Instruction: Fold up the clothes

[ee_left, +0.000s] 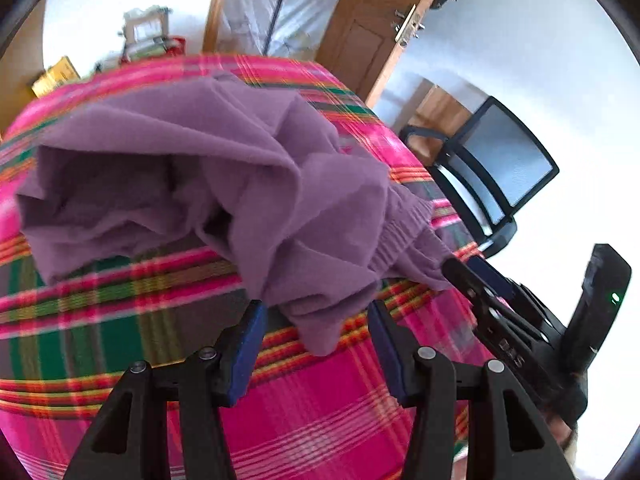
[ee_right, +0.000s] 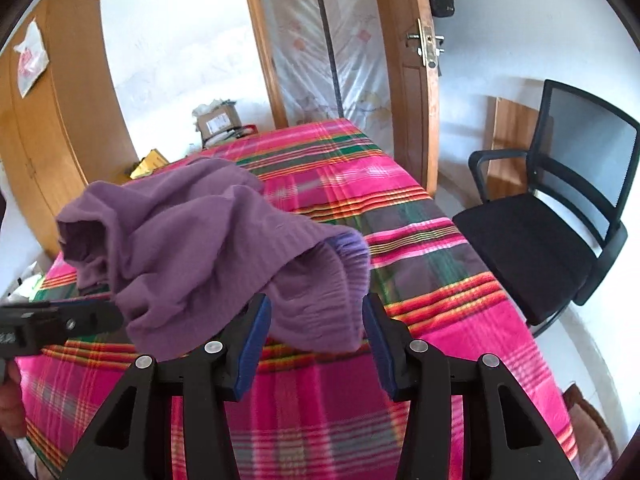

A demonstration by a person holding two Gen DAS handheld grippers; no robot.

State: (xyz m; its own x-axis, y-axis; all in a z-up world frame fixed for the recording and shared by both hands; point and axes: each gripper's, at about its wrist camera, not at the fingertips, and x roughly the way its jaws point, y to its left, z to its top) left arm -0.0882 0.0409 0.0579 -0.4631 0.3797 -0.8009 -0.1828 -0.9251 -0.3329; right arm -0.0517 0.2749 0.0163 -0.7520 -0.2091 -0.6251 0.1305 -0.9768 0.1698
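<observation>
Currently, the purple garment (ee_left: 180, 160) sits bunched and partly raised over the worktop, which is covered with a pink plaid cloth (ee_left: 320, 412).

1. Left gripper (ee_left: 315, 305): your fingers (ee_left: 250, 344) stand apart. A hanging fold of the garment dips between them. It lies against the right-hand pad, while a strip of plaid cloth shows beside the left-hand pad, so nothing is clamped.
2. Right gripper (ee_right: 315, 298): the fingers (ee_right: 378, 336) also stand apart, and bunched fabric fills the space from pad to pad. You cannot tell whether the pads press on it. In the left wrist view, the tips of this gripper meet the ribbed edge (ee_left: 404, 224) of the garment.

An office chair (ee_right: 540, 240) stands beside the worktop, near a wooden door (ee_right: 404, 80).
</observation>
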